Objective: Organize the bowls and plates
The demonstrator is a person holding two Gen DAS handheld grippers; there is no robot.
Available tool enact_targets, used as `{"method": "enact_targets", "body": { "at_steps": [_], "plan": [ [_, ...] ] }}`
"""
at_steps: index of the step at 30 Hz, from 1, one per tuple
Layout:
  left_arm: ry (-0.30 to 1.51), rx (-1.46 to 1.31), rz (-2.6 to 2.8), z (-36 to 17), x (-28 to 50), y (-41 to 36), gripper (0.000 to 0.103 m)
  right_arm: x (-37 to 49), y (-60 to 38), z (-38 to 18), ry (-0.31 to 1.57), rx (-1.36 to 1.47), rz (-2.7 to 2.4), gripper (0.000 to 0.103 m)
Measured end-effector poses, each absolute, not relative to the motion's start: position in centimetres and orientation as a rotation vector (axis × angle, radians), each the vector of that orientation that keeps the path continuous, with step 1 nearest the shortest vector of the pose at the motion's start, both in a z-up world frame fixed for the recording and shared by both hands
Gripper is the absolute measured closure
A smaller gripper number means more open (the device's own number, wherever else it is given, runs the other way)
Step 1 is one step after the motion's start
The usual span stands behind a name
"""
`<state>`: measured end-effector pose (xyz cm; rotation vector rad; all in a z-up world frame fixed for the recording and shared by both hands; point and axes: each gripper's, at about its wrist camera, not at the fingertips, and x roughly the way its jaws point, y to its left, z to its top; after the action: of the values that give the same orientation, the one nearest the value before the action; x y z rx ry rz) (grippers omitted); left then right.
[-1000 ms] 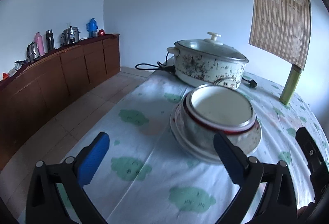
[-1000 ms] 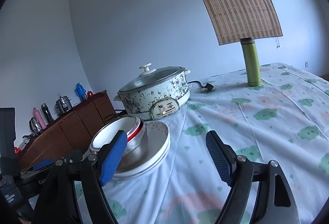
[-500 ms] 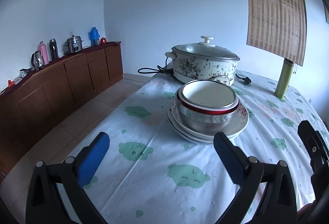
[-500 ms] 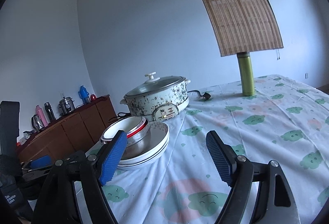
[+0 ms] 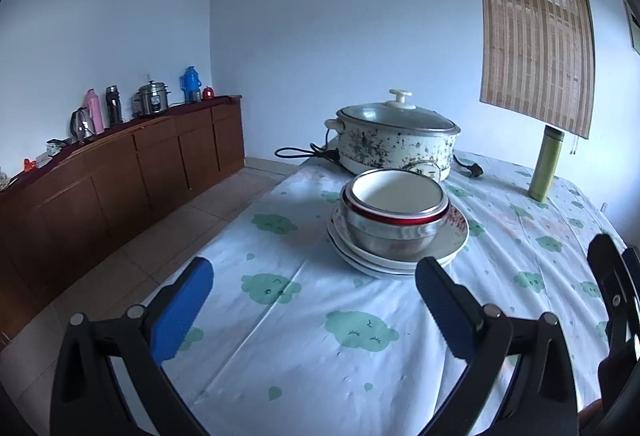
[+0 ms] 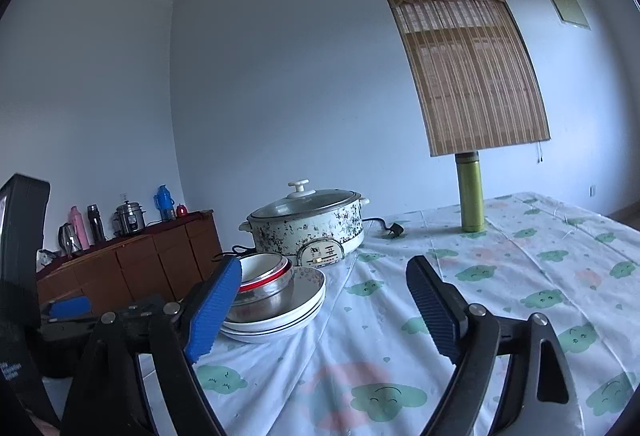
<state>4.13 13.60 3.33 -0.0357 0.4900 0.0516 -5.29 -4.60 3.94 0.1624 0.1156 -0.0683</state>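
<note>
A stack stands on the table: white plates (image 5: 400, 256) at the bottom, a steel bowl (image 5: 392, 236) on them, and a red-rimmed white bowl (image 5: 394, 195) nested on top. The stack also shows in the right wrist view (image 6: 280, 312), left of centre. My left gripper (image 5: 316, 312) is open and empty, held back from the stack over the tablecloth. My right gripper (image 6: 324, 308) is open and empty, to the right of the stack and nearer than it. The right gripper's body shows at the right edge of the left wrist view (image 5: 612, 296).
A speckled electric pot (image 5: 394, 139) with a glass lid and its cord stands just behind the stack. A green flask (image 5: 546, 163) stands at the far right of the table. A wooden sideboard (image 5: 120, 171) with flasks and a cooker runs along the left wall.
Both grippers have pulled back and away from the stack, which now looks smaller and farther. Both stayed open and empty. The stack has not moved.
</note>
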Motion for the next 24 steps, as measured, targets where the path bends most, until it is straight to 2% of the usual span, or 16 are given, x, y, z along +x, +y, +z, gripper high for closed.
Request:
{"method": "enact_targets", "body": {
  "at_steps": [24],
  "plan": [
    [0.432, 0.013, 0.114, 4.3, 2.9, 13.6, 0.000, -6.4, -5.0, 4.1, 0.072, 0.166, -0.087, 0.016]
  ]
}}
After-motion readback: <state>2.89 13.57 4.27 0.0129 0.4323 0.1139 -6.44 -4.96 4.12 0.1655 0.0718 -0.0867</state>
